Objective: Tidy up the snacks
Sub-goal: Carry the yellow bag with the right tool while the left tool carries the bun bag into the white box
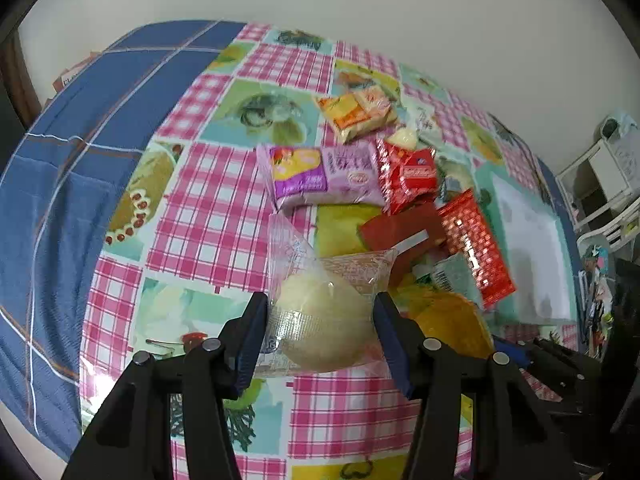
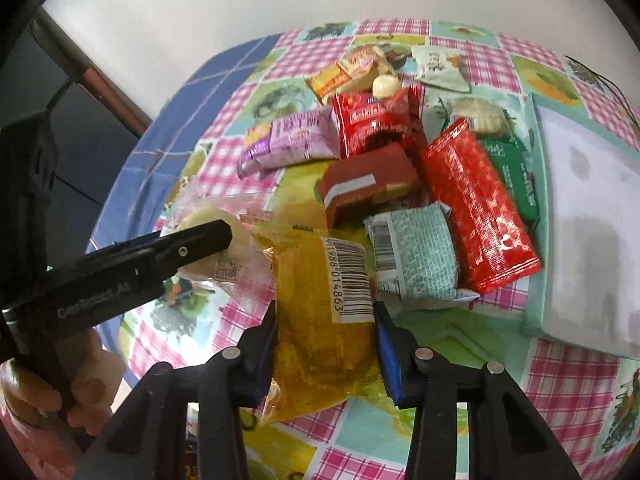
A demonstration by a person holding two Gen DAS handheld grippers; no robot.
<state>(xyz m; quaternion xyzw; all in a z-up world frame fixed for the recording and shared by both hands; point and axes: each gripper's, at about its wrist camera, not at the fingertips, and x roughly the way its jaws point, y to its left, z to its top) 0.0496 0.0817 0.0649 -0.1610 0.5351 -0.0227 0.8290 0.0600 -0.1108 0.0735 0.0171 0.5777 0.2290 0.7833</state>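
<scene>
A round pale bun in crinkled clear wrap (image 1: pixel 320 320) is clamped by the left gripper (image 1: pixel 320 322) above the glossy checked tablecloth (image 1: pixel 208 208); a yellow crackly packet (image 2: pixel 320 320), long axis running away, is pinched by the right gripper (image 2: pixel 325 326) beside the snack pile

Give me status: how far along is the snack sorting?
Early. Nothing looks sorted: the white box shows no snacks inside. In hand: left gripper shut on the clear-wrapped bun, right gripper shut on the yellow packet. Left: the loose pile, including the purple packet and long red packet.
</scene>
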